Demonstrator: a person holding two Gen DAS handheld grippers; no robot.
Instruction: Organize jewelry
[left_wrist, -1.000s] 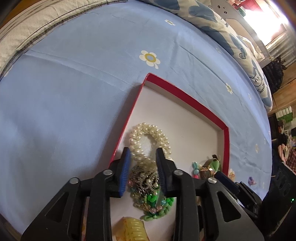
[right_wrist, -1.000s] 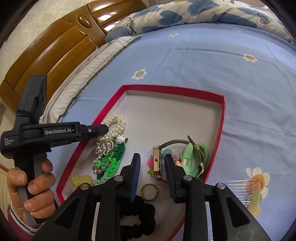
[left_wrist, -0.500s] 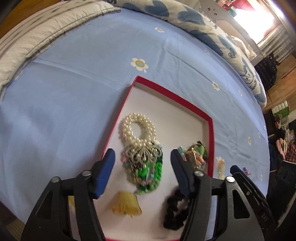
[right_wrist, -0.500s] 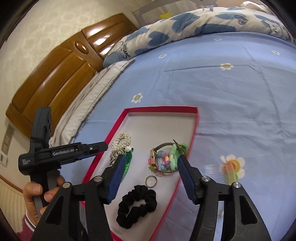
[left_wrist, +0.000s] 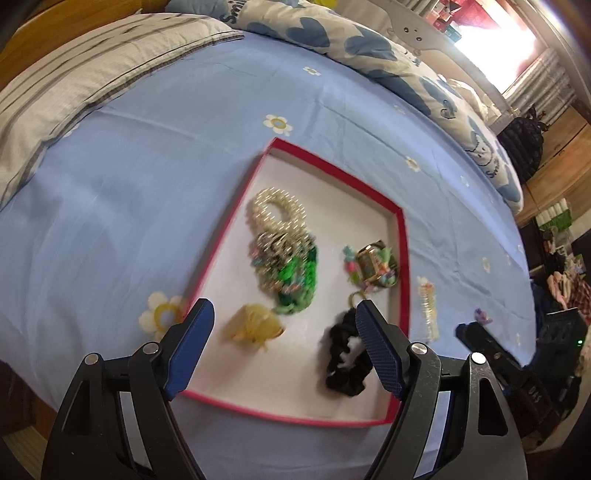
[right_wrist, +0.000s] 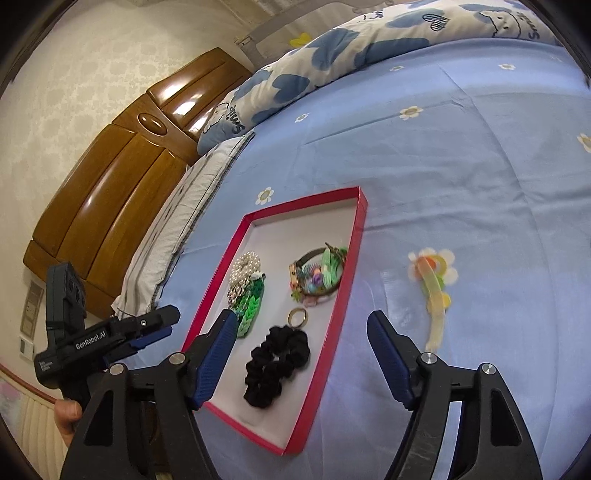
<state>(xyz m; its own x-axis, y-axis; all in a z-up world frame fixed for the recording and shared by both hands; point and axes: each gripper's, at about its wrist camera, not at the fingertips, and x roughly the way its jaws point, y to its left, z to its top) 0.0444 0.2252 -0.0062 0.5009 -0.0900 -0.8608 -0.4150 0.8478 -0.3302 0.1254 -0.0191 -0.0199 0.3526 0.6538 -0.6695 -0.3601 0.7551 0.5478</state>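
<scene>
While both grippers (left_wrist: 282, 317) (right_wrist: 301, 328) opening, empty, only left view shows yellow clip (left_wrist: 255, 326).

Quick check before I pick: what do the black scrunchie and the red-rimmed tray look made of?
Black scrunchie: soft matte fabric, probably velvet or plush, judging by its gathered ruffles and lack of shine.
Red-rimmed tray: likely cardboard, given its thin straight walls, sharp corners, matte red outside and plain white inside.
</scene>
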